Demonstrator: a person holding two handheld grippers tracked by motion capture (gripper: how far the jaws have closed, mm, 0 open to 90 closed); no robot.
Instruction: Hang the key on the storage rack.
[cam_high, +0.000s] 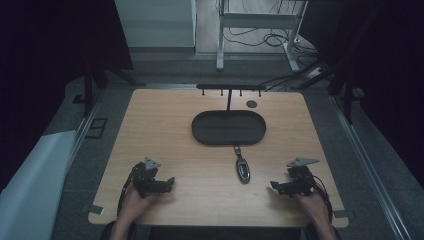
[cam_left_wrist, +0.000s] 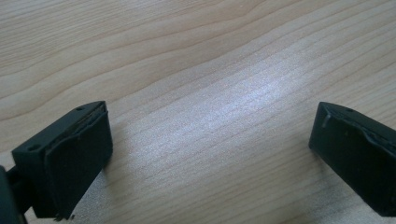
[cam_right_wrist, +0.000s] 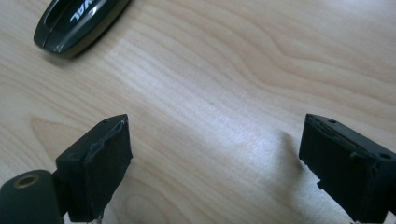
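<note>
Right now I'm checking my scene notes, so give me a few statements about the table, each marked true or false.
1. The dark glossy car key fob lies inside the black oval tray. False: it lies on the light wooden table, just in front of the tray.
2. The right hand-held gripper has open jaws with nothing between them. True.
3. The left hand-held gripper is clamped on the fob. False: its jaws are open over bare wood.
4. The tray is empty. True.
</note>
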